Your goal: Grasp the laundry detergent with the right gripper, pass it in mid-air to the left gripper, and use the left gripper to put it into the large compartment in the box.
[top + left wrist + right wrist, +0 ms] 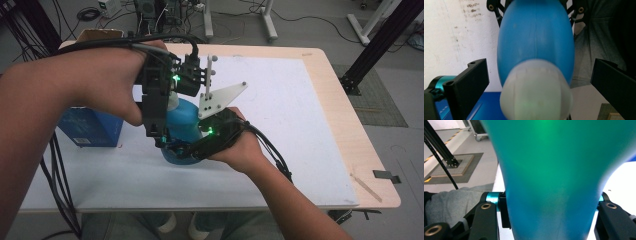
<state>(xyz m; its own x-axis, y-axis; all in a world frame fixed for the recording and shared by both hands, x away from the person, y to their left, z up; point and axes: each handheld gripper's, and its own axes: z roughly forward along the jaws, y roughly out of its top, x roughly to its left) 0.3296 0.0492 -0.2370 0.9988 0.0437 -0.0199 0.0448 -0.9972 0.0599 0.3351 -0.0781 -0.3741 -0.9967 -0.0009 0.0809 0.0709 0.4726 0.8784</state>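
Observation:
A blue bottle [184, 120] with a white cap [172, 102] stands at the middle of the white mat [300, 125]. My right gripper [181, 150] comes in from the right and is shut on the bottle's lower body. In the right gripper view the bottle [554, 170] sits pressed between the jaws of the right gripper [551, 220]. My left gripper [165, 126] points down over the bottle's top. The left gripper view puts the cap [536, 95] and the blue body [536, 37] between the jaws of the left gripper [540, 67], which is open, with a gap on each side.
A blue box [90, 127] stands on the mat just left of the bottle. A cardboard box [100, 35] sits at the table's far left corner. Bare wooden table edge [355, 135] runs along the right. A black frame post [380, 45] stands beyond it.

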